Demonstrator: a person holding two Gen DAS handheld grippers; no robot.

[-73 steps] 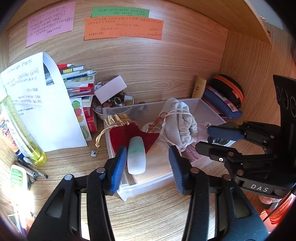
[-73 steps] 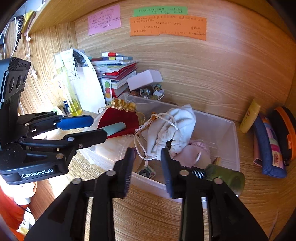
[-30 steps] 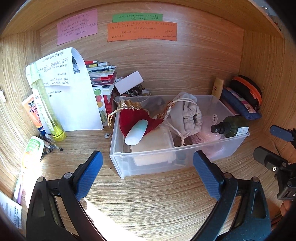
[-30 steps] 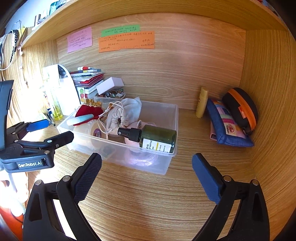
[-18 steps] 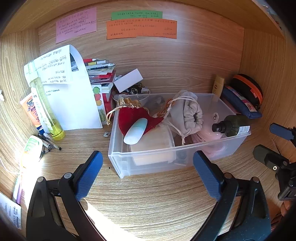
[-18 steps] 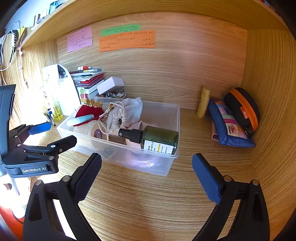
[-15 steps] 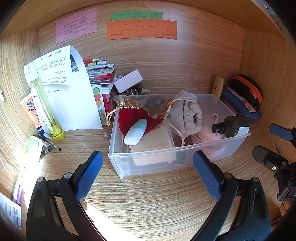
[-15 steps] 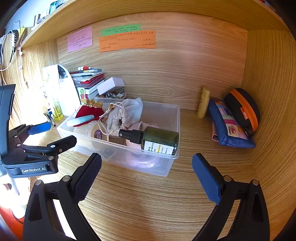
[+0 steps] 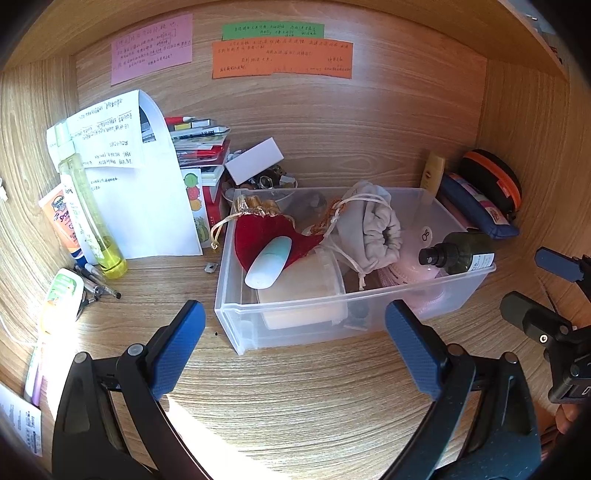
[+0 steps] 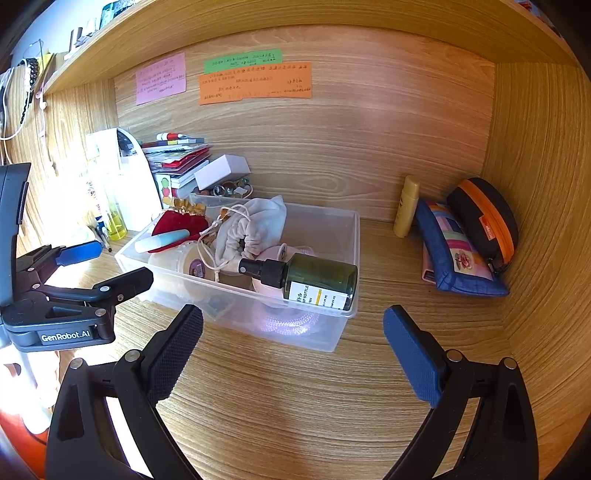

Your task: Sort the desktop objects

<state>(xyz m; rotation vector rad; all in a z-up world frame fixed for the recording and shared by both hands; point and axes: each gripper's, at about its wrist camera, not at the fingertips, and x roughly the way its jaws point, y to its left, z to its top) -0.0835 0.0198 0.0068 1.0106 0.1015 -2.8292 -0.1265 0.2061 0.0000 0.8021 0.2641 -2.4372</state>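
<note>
Both grippers, left gripper (image 9: 295, 332) and right gripper (image 10: 291, 336), hover with fingers spread wide and empty before the clear bin (image 9: 332, 314) on the tabletop. The green spray bottle (image 10: 314, 278) perches on the bin's rim; a nudge could tip it out.

The left gripper (image 9: 295, 345) hangs with jaws spread wide, empty; the right gripper (image 10: 293, 345), at its 3 o'clock, likewise gapes empty.

Wood-grain desk alcove (image 10: 369, 155) under a shelf (image 10: 258, 33), sunlight pooling on the desktop (image 9: 295, 406) at left
</note>
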